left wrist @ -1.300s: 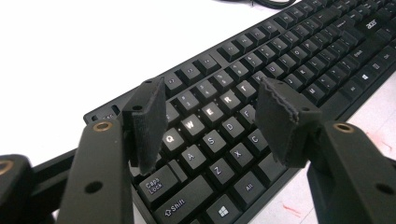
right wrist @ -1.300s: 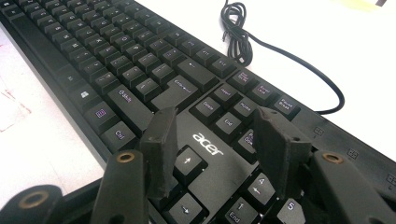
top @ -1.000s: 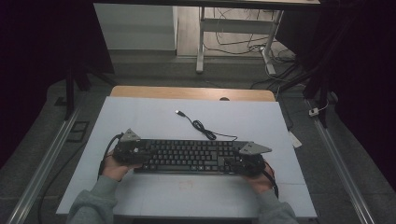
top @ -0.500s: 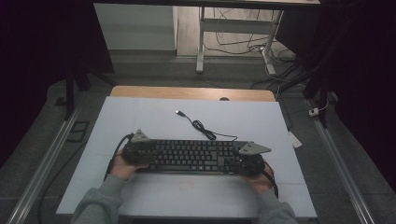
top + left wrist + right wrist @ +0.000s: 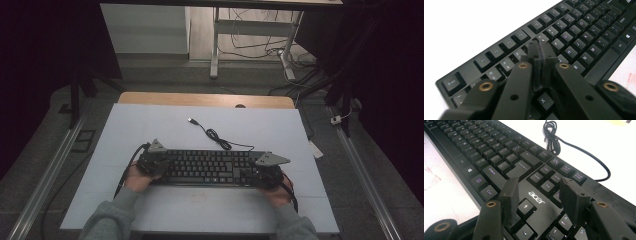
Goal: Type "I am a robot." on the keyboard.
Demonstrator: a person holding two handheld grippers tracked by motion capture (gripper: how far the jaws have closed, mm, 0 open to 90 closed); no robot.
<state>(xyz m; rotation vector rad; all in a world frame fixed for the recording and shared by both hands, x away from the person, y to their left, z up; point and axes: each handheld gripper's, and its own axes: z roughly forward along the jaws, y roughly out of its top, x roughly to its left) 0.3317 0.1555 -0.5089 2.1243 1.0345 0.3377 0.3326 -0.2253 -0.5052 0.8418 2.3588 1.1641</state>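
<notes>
From where I stand, the black keyboard (image 5: pixel 207 167) lies flat across the near part of the white table (image 5: pixel 165 125), with a gripper parked over each end of it. The left gripper (image 5: pixel 540 48) has just been closing and its jaws are now pressed flat together, nothing between them, the joined tip hanging just above the number row and the upper letter keys, the X key just below the jaws' base in the left gripper view. That looks to me like a poking tool made ready: the step in hand seems to be pressing keys with the closed tip.

The right gripper (image 5: pixel 537 192) stands with its jaws apart, straddling the bare patch with the maker's logo, the up arrow key (image 5: pixel 526 207) between and just under them, the Delete and End keys just ahead of the far jaw. It grips nothing.

To do this well, I would bring the closed left tip straight down on the middle of a single key, since the tip is about as broad as one cap and a slanted approach would catch a neighbour. Press lightly and lift clear before shifting sideways. The right gripper could rest on its end to stop the board sliding. The coiled cable (image 5: pixel 217 137) lies beyond the keyboard, well apart from both sets of jaws, and needs no attention
</notes>
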